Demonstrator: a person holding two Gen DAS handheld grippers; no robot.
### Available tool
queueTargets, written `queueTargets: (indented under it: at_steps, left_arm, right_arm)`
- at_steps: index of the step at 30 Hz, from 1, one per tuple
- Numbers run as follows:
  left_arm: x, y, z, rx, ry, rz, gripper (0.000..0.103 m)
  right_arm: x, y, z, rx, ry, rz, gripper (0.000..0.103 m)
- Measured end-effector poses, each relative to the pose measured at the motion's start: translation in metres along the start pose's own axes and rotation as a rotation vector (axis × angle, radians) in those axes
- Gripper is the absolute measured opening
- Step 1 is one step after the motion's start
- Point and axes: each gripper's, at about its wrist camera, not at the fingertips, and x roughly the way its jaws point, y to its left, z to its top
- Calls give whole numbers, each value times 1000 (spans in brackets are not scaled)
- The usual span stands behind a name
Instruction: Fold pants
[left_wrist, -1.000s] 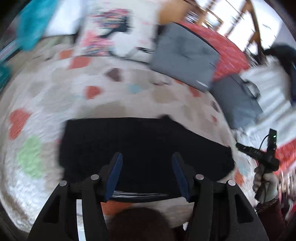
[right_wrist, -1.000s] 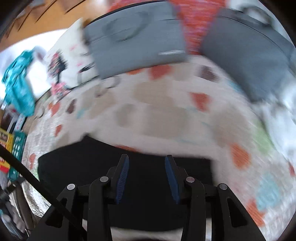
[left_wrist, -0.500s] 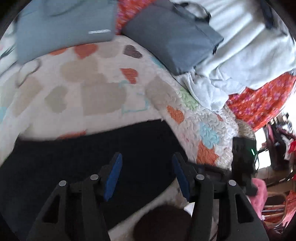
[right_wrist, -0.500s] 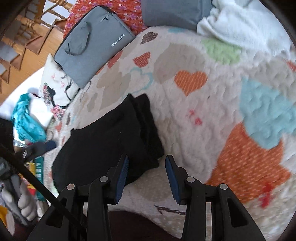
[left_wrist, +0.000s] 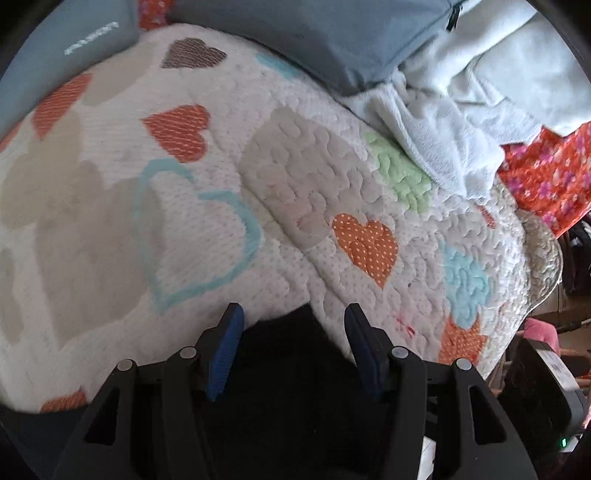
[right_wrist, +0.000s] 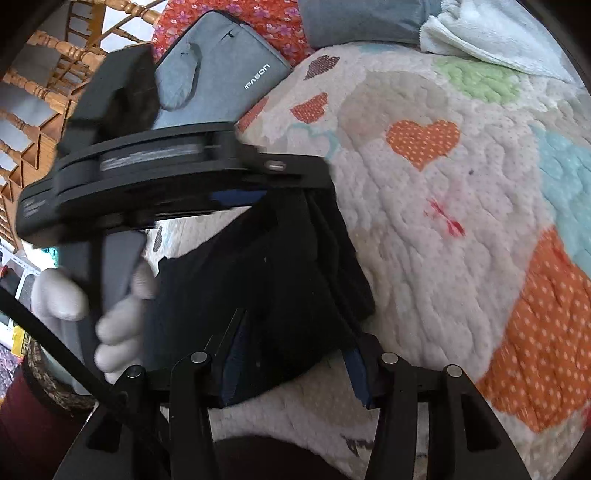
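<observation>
The black pants (right_wrist: 266, 288) lie folded in a thick stack on the heart-patterned quilt (right_wrist: 443, 206). My right gripper (right_wrist: 295, 369) is open, its blue pads straddling the near edge of the stack. The left gripper shows in the right wrist view (right_wrist: 240, 195), held in a white-gloved hand (right_wrist: 122, 325), low over the far end of the pants. In the left wrist view the left gripper (left_wrist: 291, 343) is open, with the dark pants (left_wrist: 291, 387) filling the space between and below its fingers.
Grey laptop bags (right_wrist: 218, 77) (left_wrist: 332, 33) lie at the far side of the quilt. A white fleece blanket (left_wrist: 443, 125) and red flowered cloth (left_wrist: 546, 173) lie to the right. Wooden railings (right_wrist: 44, 62) stand at the left. The quilt's edge (left_wrist: 543, 266) drops off at right.
Both grippers have come down onto the right end of the folded pants. The left gripper swung right and closer, and now appears large in the right wrist view.
</observation>
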Motion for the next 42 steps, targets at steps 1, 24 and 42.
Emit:
queueTargets:
  at_steps: [1,24,42]
  left_arm:
    - [4,-2,2,8,9,2,62]
    - [-143,144,-131,-400,-306,-126,7]
    - [-241,279,-328,-849,-614,-169,28]
  right_arm:
    - [2,1,1,-1,-7,-1,53]
    - [74,171,-12,-404,203,90,20]
    - [117,254,-63,-558,419,178,66]
